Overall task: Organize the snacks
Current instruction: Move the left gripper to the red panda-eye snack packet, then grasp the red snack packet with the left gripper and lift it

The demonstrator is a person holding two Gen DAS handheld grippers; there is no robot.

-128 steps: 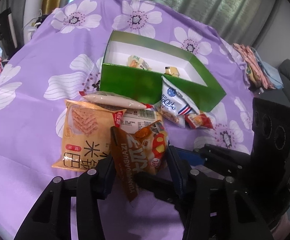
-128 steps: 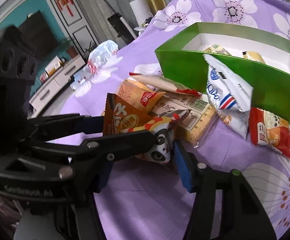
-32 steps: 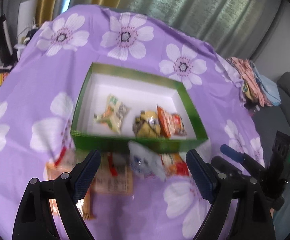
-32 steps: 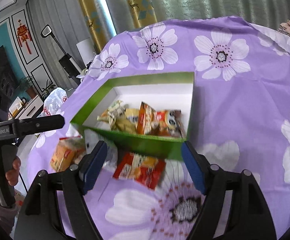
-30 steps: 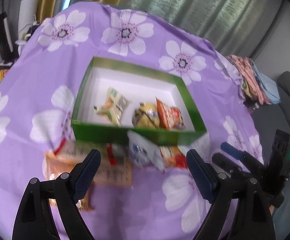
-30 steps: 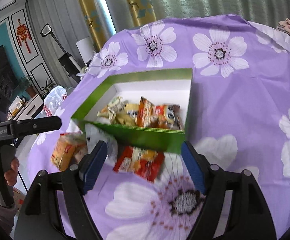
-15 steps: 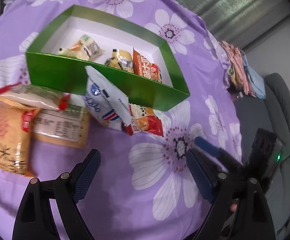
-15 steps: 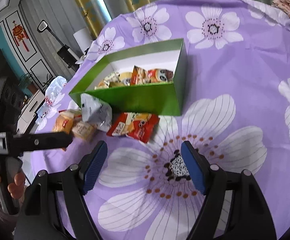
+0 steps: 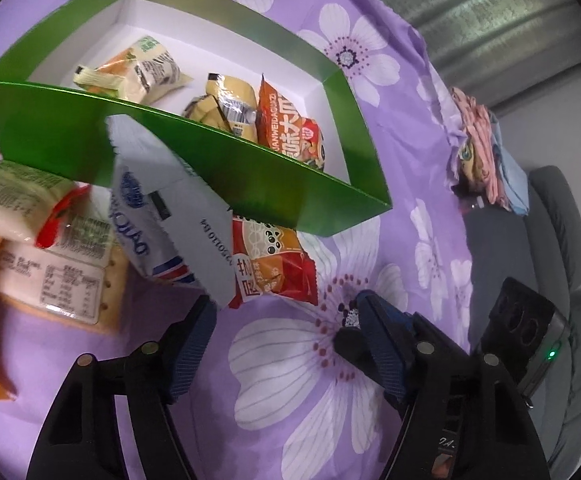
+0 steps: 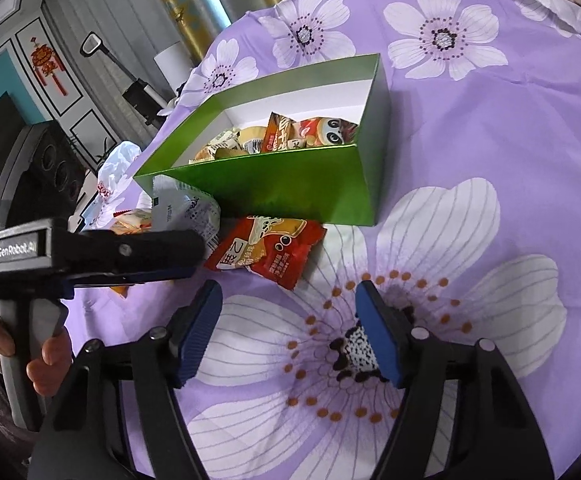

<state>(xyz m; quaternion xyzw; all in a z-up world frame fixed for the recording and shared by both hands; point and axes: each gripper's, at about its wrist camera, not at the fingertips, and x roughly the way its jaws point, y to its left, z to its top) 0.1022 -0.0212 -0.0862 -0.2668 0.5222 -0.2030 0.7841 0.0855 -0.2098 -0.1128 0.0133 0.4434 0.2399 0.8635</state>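
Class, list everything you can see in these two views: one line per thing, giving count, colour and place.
green box: one, green outside, white inside, on the cloth.
packets in box: at least three, yellow, cream, orange-red.
red packet: one, red-orange, in front of the box.
white packet: one, white and blue, leaning on the box front.
packets at left: several, orange and pale, beside the white packet.
tablecloth: one, purple with white flowers.
folded cloths: a pile, pink and blue, far edge.
left hand-held gripper: black, blue pads, closing on nothing.
right hand-held gripper: same, closing on nothing.
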